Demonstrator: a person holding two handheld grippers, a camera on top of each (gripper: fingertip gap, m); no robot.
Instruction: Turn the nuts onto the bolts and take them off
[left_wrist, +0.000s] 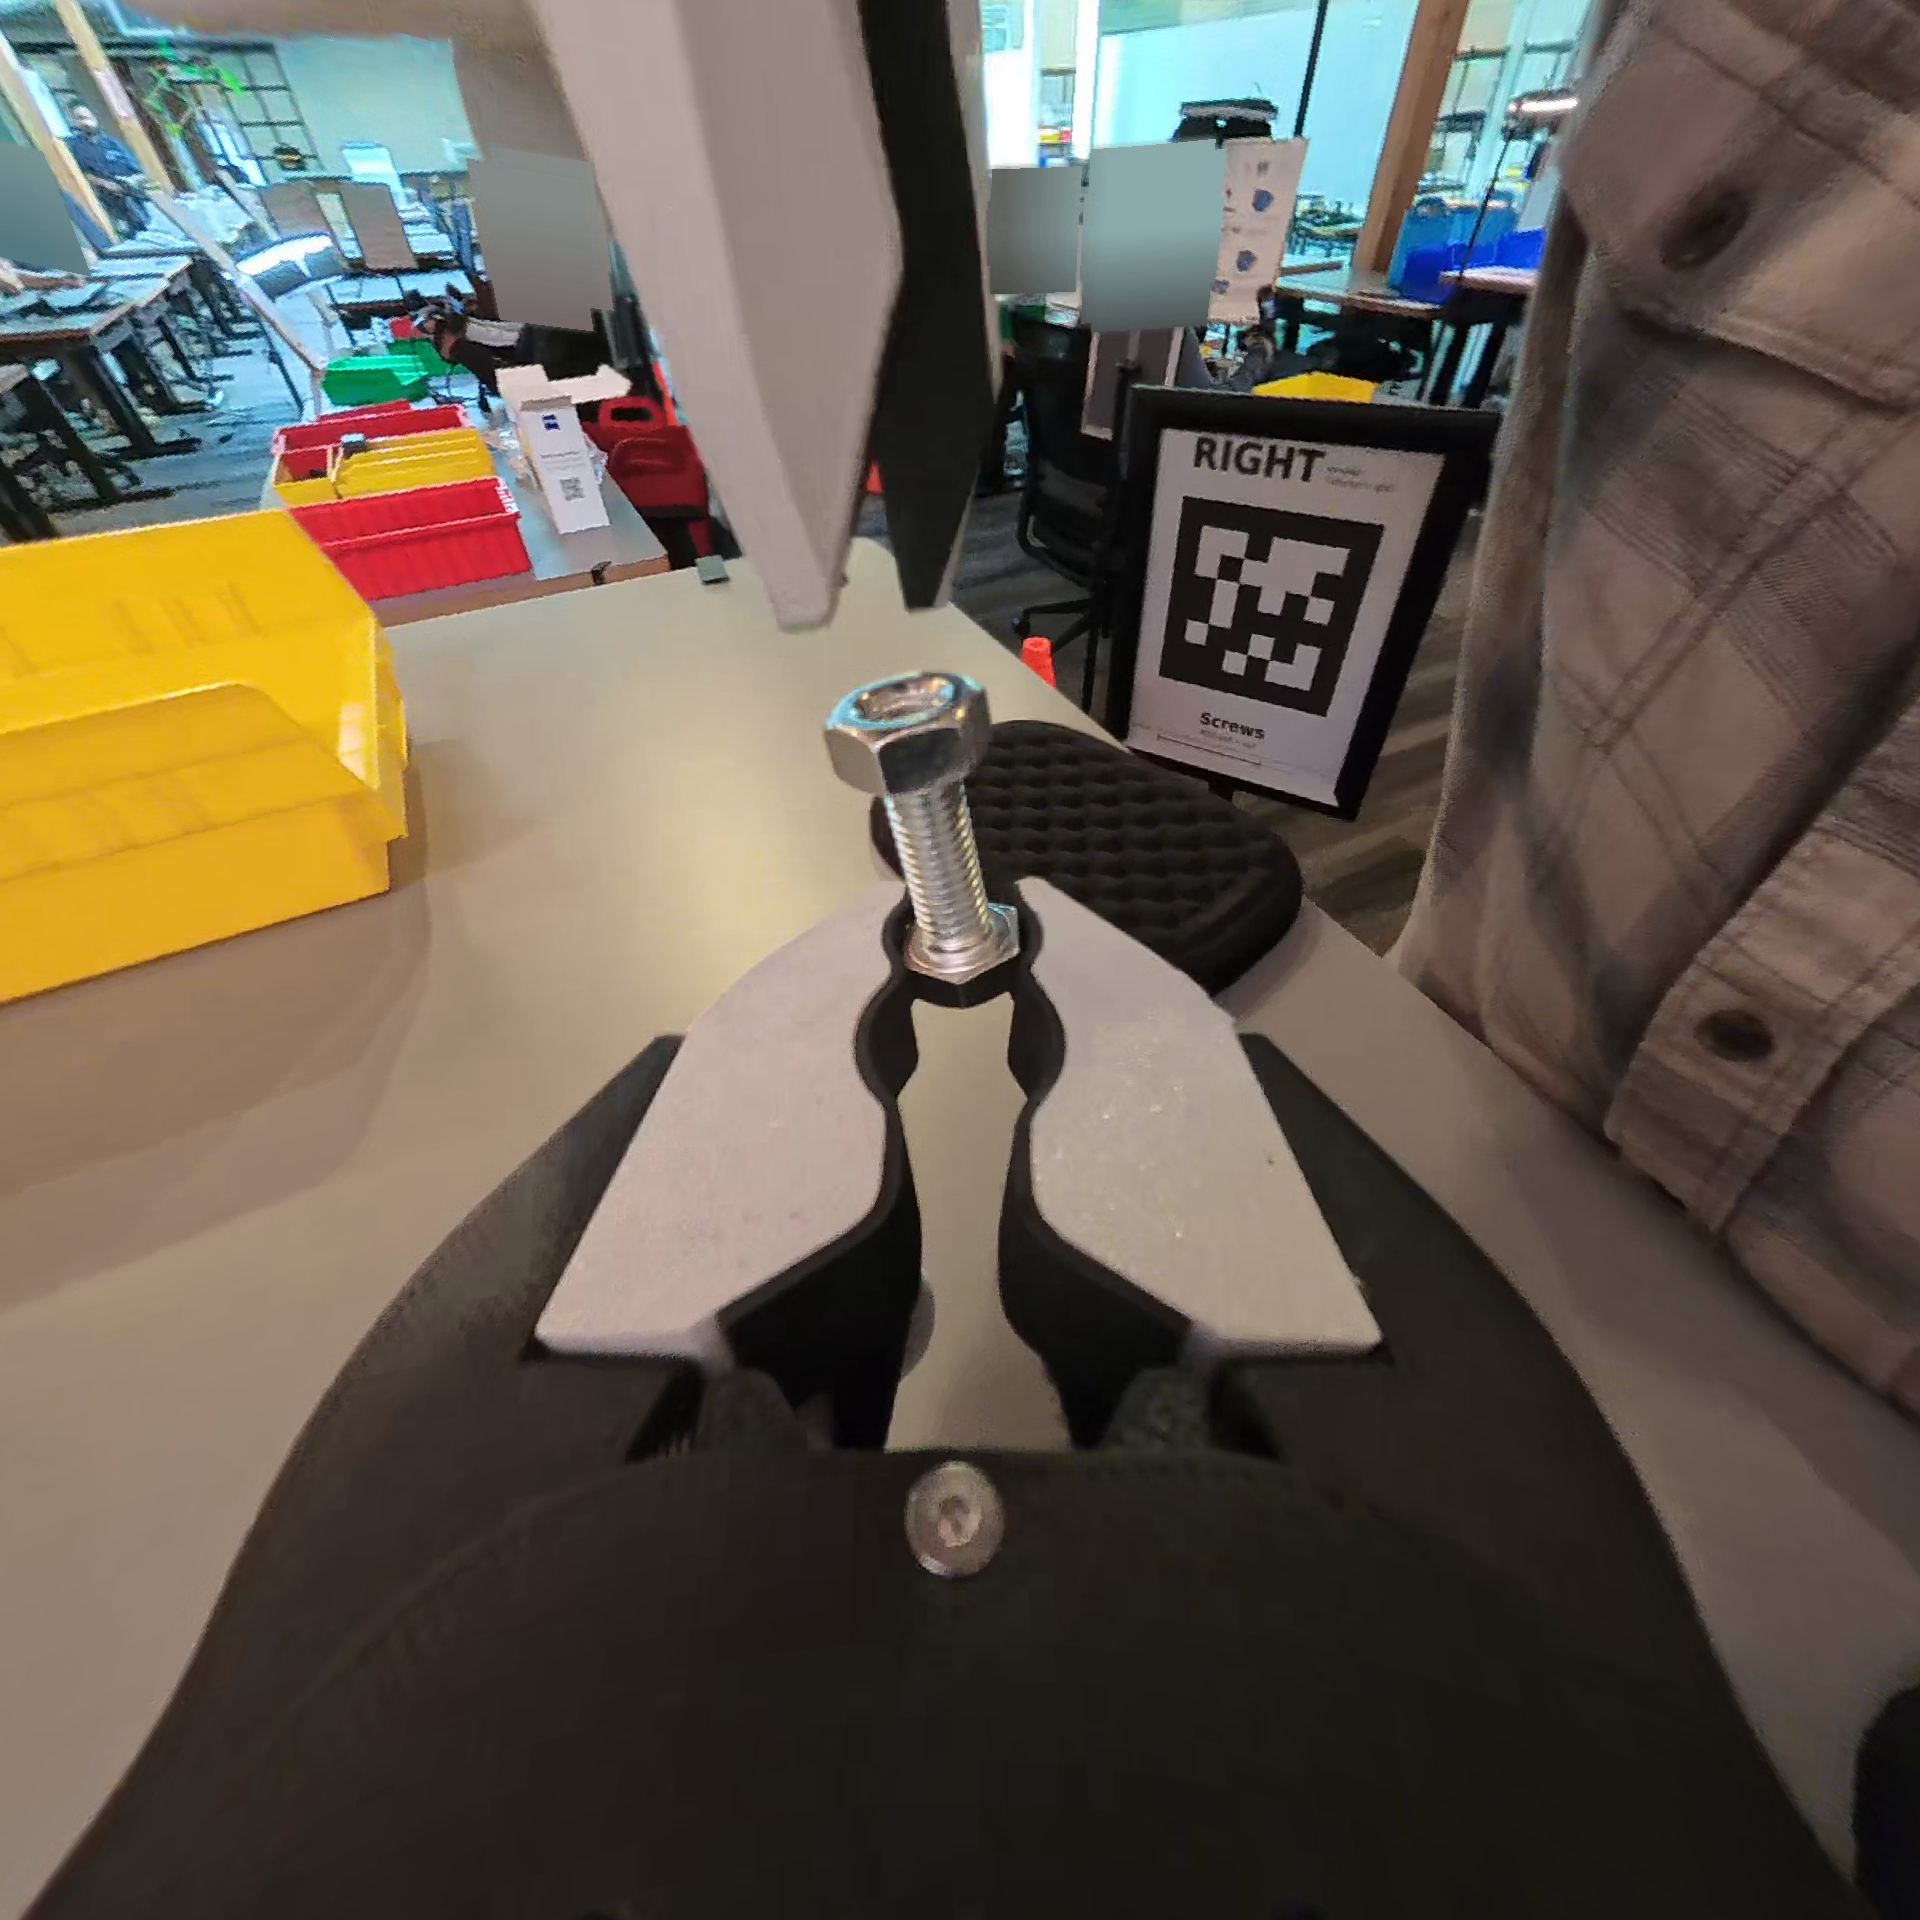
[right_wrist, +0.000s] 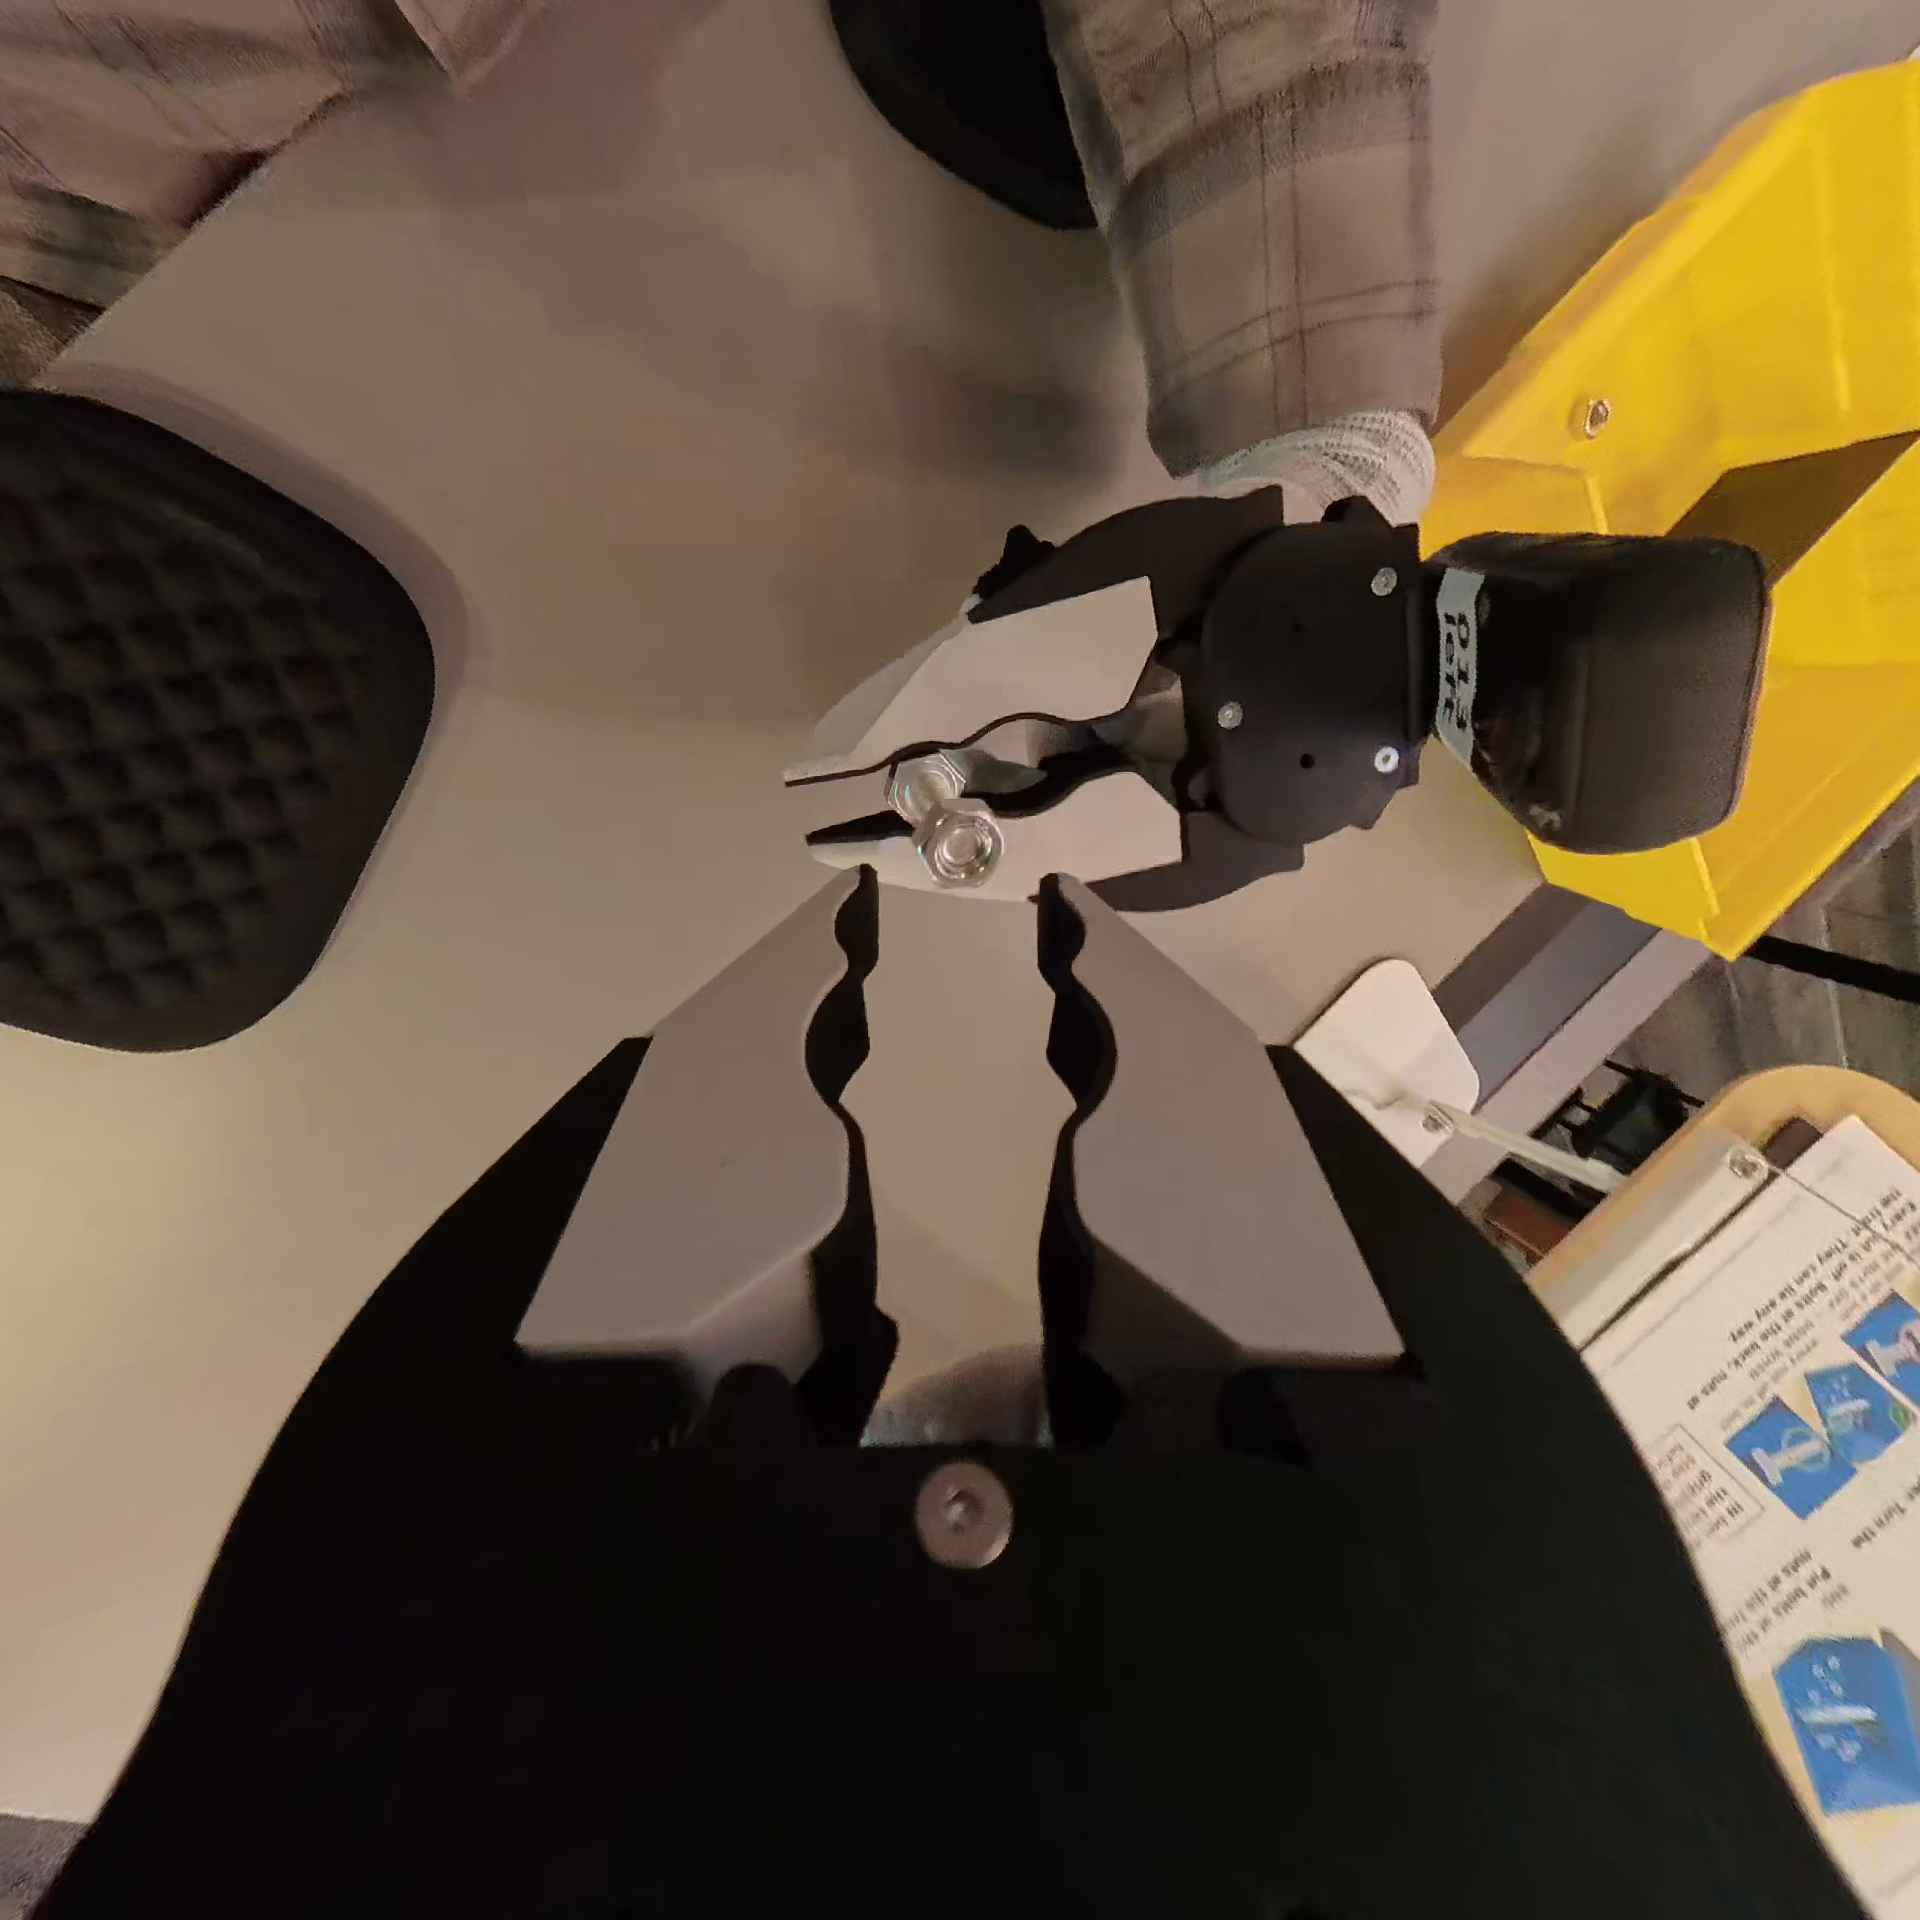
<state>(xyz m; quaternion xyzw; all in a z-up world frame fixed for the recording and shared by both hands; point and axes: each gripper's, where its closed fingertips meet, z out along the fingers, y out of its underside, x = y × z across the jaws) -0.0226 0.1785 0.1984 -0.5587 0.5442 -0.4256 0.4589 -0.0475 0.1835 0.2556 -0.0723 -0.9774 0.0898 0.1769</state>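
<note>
Two tongs are in play over the pale tabletop. Left tongs lie low and level, closed on the hex head of an upright bolt; its threaded shank rises toward 12 o'clock. One nut sits at the top end of that shank, free of any grasp. Right tongs hang point-down directly above, at 12 o'clock from the nut in the left wrist view, jaws parted and empty, tips just short of the nut. From the right wrist view, a plaid sleeve runs in from 12 o'clock to the left tongs. Yellow bin stands at 9 o'clock of the bolt, well apart. Black textured pad lies just behind the bolt, toward 2 o'clock.
</note>
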